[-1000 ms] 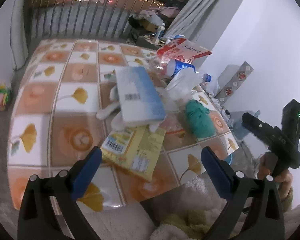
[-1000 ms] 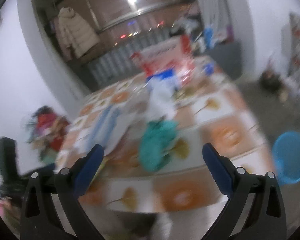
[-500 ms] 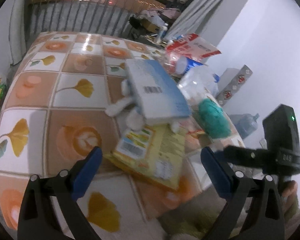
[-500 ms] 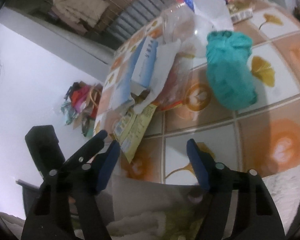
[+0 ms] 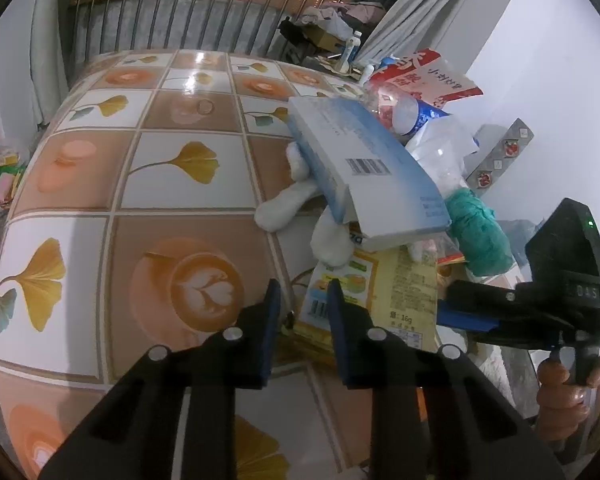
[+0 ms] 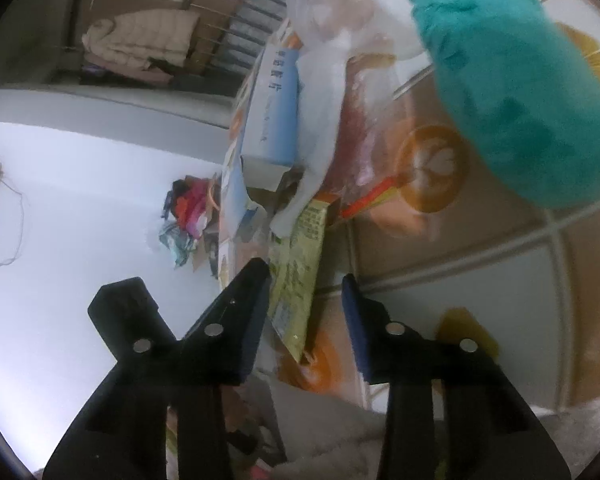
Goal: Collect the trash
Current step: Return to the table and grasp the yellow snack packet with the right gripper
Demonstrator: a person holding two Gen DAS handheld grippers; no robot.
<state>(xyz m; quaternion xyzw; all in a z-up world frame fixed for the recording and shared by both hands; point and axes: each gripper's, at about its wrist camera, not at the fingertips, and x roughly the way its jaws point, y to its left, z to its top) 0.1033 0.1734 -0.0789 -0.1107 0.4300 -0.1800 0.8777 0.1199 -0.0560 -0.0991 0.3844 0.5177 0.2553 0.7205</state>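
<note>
A pile of trash lies on the tiled table (image 5: 140, 184). A flat yellow snack packet (image 5: 384, 292) sits nearest, under a blue-and-white box (image 5: 372, 176), with a teal bundle (image 5: 476, 232) to the right. My left gripper (image 5: 303, 312) is low over the packet's left corner. Its jaws are closing with that corner between them and a gap still showing. My right gripper (image 6: 305, 290), rolled on its side and held by a hand (image 5: 572, 384), comes in from the right (image 5: 464, 316). Its jaws are closing around the packet's (image 6: 296, 280) edge without pressing it.
White soft pieces (image 5: 288, 204), a clear bottle (image 5: 404, 112) and a red-and-white bag (image 5: 424, 76) crowd the table's right side. A railing (image 5: 180, 20) runs behind. Clutter lies on the floor at the left (image 5: 0, 168). A white wall stands close on the right.
Both grippers dropped toward the near table edge and the yellow packet. Their jaws went from wide apart to narrow. The right gripper rolled sideways and swung in from the right.
</note>
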